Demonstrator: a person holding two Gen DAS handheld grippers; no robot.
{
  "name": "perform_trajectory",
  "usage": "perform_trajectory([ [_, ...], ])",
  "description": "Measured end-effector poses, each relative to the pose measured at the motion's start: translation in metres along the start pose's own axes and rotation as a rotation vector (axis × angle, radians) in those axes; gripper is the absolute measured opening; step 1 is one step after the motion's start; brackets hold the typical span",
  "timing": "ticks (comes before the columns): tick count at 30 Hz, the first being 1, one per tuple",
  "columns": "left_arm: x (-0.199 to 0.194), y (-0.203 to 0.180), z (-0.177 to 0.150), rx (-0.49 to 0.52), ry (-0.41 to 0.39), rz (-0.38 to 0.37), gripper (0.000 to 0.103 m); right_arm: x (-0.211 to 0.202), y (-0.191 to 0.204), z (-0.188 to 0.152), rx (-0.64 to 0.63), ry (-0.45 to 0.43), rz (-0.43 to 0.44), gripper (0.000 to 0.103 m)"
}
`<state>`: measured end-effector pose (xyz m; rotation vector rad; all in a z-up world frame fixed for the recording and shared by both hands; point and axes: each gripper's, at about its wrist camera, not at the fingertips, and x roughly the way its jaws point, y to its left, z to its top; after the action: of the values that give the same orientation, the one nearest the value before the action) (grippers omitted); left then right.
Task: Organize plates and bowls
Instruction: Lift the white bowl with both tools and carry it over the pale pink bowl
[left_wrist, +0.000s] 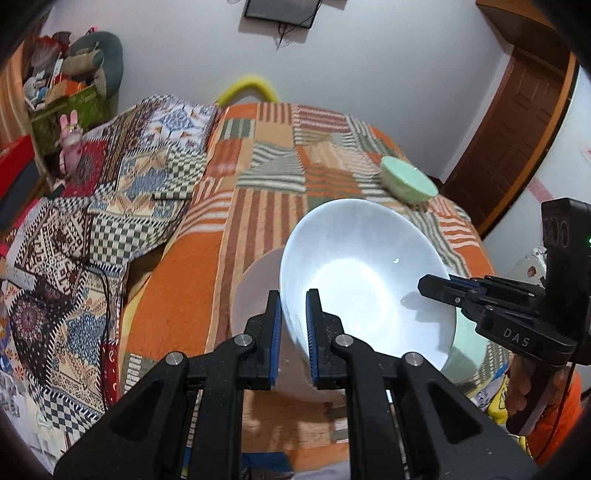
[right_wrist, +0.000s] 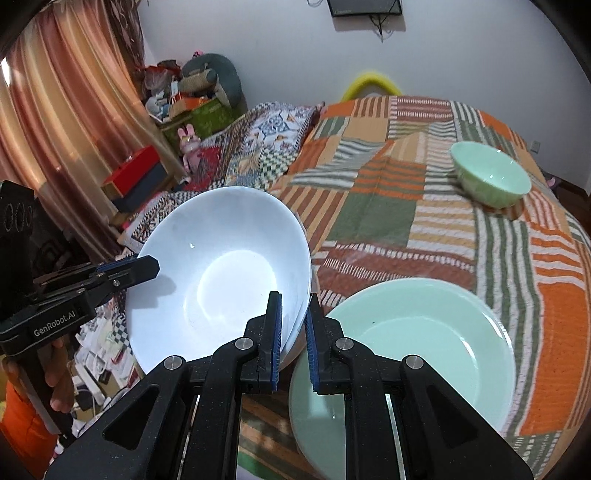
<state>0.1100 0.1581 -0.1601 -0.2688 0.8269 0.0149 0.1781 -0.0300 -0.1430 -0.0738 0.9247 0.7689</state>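
patchwork bed (right_wrist: 424, 221) below: both grippers, left (left_wrist: 291, 332) and right (right_wrist: 293, 332), pinch opposite rims of the white bowl (right_wrist: 221, 273), lifted. next: set it into the green dish (right_wrist: 424, 350) just right.

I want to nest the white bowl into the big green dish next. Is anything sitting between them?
Nothing visible does. The white bowl is held tilted by its rim in both the left hand-held gripper and right hand-held gripper, right beside the large green dish, whose inside looks empty. The small green bowl sits farther away.
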Motion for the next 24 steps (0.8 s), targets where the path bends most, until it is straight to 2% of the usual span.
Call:
perform_trajectory([
  [8,0.026,0.015,-0.011,-0.004,0.043,0.041,0.011,0.024,0.010,-0.004,-0.030,0.054,-0.033,0.011],
  [24,0.047,0.031,-0.020,-0.042,0.096,0.056,0.011,0.046,0.019,-0.008,-0.084,0.093,-0.079,0.011],
])
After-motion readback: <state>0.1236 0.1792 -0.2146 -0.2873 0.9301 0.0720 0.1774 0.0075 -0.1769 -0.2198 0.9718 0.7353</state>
